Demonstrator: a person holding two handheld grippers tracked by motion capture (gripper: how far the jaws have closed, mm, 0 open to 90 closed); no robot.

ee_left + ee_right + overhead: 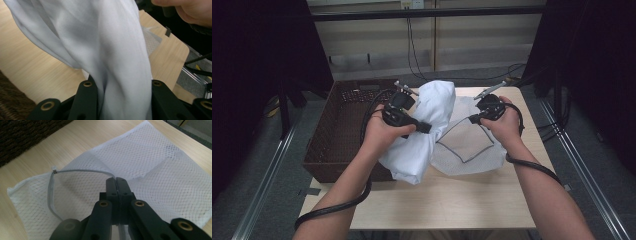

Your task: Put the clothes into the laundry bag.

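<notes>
A white garment (pixel 427 130) hangs bunched between the table and the basket. My left gripper (pixel 425 128) is shut on it. In the left gripper view the cloth (pixel 117 62) is pinched between the two black jaws of the left gripper (pixel 122 83) and rises away from them. A white mesh laundry bag (pixel 467 145) lies flat on the table with its grey zipper edge (pixel 51 192) pulled open. My right gripper (pixel 474 119) is shut on that edge, and in its own view the right gripper (pixel 116 180) has its jaws pressed together over the mesh bag (pixel 150 160).
A dark wicker basket (pixel 339 135) stands at the left of the wooden table (pixel 452 200), and its corner shows as a basket (pixel 10 105) in the left gripper view. The person's other hand (pixel 190 10) is at the top right there. Cables trail from both grippers.
</notes>
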